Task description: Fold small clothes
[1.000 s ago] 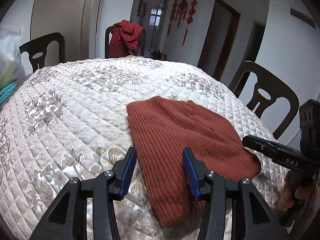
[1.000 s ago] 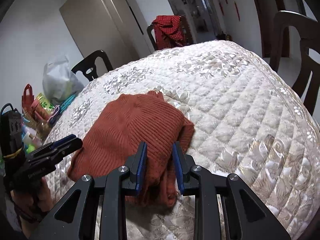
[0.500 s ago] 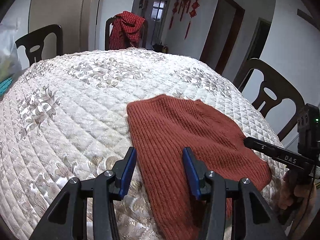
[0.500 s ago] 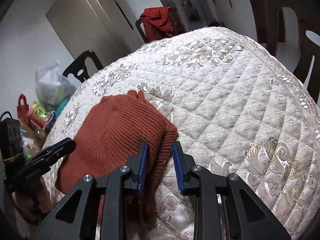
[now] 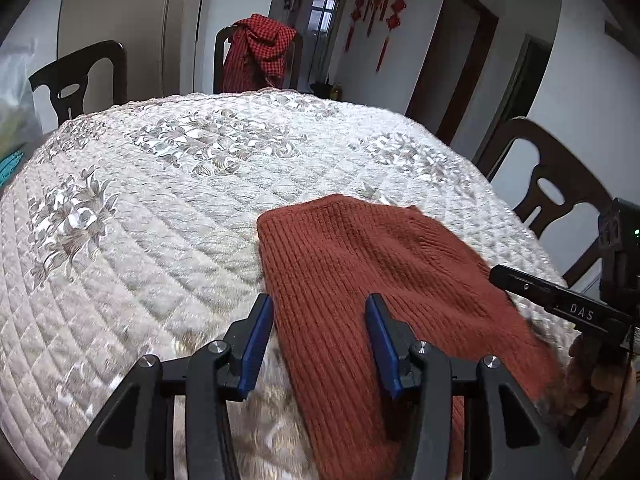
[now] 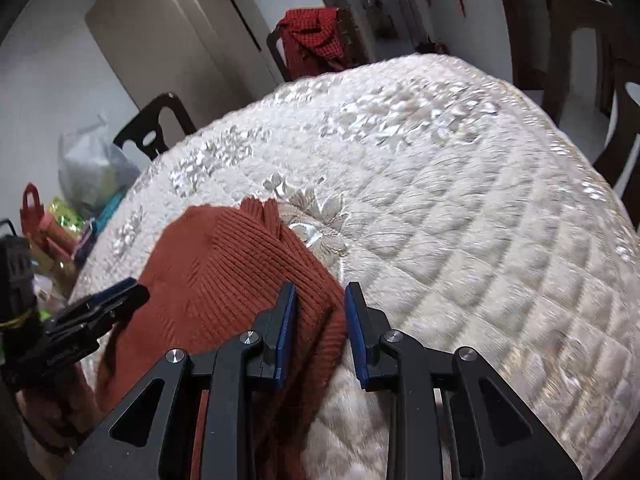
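Observation:
A rust-red ribbed knit garment (image 5: 360, 264) lies flat on the quilted table cover (image 5: 160, 208), near the front edge. My left gripper (image 5: 318, 302) hovers open over its left edge, pads apart and not pressing the knit. My right gripper (image 6: 320, 292) is open too, with the garment's folded right edge (image 6: 316, 312) between its blue pads, which do not visibly press it. In the right wrist view the garment (image 6: 224, 272) reaches back to a small ribbed cuff, and the left gripper (image 6: 116, 304) shows at its left side. One right finger (image 5: 540, 292) shows in the left wrist view.
Dark wooden chairs ring the table (image 6: 460, 220): one at the right (image 5: 560, 184), one at the back left (image 5: 80, 76), one with a red checked cloth (image 5: 260, 52). A plastic bag (image 6: 92, 168) and small colourful items (image 6: 52, 224) sit off the left side.
Both grippers have drifted a little nearer and lower over the garment. The right gripper has shifted, so the garment's right edge now sits between its pads rather than beyond them.

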`<state>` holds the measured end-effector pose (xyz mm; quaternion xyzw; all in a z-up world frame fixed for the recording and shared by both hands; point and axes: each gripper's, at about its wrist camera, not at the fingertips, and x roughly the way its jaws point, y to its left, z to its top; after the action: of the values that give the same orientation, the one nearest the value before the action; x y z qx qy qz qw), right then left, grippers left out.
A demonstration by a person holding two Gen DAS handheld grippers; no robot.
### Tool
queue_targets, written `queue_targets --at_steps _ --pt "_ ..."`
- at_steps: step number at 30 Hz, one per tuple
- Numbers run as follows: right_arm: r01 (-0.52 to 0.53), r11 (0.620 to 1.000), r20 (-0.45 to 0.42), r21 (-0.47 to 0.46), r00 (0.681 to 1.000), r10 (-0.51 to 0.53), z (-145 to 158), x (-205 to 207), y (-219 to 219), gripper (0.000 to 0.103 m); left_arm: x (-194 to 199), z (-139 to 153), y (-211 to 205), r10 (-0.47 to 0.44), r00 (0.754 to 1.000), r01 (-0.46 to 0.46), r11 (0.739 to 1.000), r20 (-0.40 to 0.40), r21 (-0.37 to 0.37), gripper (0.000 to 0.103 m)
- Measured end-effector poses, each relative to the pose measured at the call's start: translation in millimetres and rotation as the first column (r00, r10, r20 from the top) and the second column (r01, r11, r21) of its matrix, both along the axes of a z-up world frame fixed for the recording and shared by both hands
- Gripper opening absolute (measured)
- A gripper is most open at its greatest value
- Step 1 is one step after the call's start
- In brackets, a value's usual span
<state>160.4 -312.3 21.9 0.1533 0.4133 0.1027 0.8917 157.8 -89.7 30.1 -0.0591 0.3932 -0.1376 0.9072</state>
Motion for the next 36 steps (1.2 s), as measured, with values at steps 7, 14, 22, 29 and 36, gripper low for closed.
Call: queue_targets --at_steps 7,14,22,29,36 --pt "-0.033 0.983 -0.014 0.181 0.999 0.036 1 -23 -16 0.047 -25 -5 12 -0.021 1.000 0.021 0.996 -0.008 -0.082 0.052" --pt "-0.074 0.984 -0.030 0.164 0.996 0.079 -12 -17 -2 0.048 -17 -18 16 -0.026 0.998 0.017 0.986 -0.051 -0.164 0.057" --pt "-0.087 0.959 -0.044 0.271 0.994 0.103 -17 -15 -7 0.048 -20 -28 8 -0.048 0.996 0.033 0.979 -0.073 -0.199 0.060" --pt "-0.148 0.935 -0.053 0.321 0.983 0.174 -20 -33 -4 0.048 -30 -27 -2 -0.070 0.995 0.059 0.987 -0.069 -0.152 0.061" --pt "-0.136 0.931 -0.057 0.337 0.985 0.165 -23 -17 1 0.038 -24 -23 -12 -0.063 0.996 0.058 0.994 -0.058 -0.088 0.059"
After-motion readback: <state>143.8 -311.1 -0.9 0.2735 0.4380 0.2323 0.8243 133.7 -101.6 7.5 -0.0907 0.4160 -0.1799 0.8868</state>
